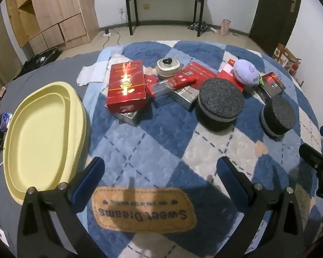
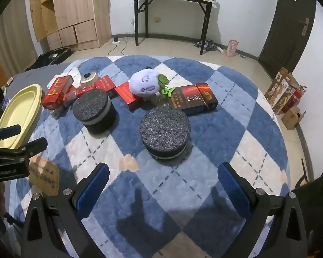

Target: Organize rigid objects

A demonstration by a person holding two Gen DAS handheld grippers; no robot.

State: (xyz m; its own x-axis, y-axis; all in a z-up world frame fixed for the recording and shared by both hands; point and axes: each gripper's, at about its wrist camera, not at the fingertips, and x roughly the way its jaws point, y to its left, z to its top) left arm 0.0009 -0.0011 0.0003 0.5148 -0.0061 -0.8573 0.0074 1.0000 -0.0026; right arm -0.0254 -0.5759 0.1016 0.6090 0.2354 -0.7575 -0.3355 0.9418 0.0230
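A pale yellow oval tray (image 1: 43, 133) lies at the left on the bed; it also shows in the right wrist view (image 2: 21, 109). A pile of red boxes, the largest (image 1: 126, 86) on a silver box, lies mid-blanket with a small lidded pot (image 1: 169, 65). Two black foam discs (image 1: 220, 103) (image 1: 277, 116) stand to the right. A purple plush (image 2: 145, 82) and a dark box (image 2: 193, 99) lie behind them. My left gripper (image 1: 161, 172) is open and empty above the blanket. My right gripper (image 2: 163, 177) is open and empty, just short of the nearer disc (image 2: 164, 132).
The blue and white checked blanket (image 2: 204, 129) covers the bed, with a brown label patch (image 1: 144, 208). Beyond stand a wooden cabinet (image 1: 53, 10), a black-legged table (image 1: 165, 2) and a dark door (image 2: 290, 21). Cartons (image 2: 284, 92) stand on the floor at right.
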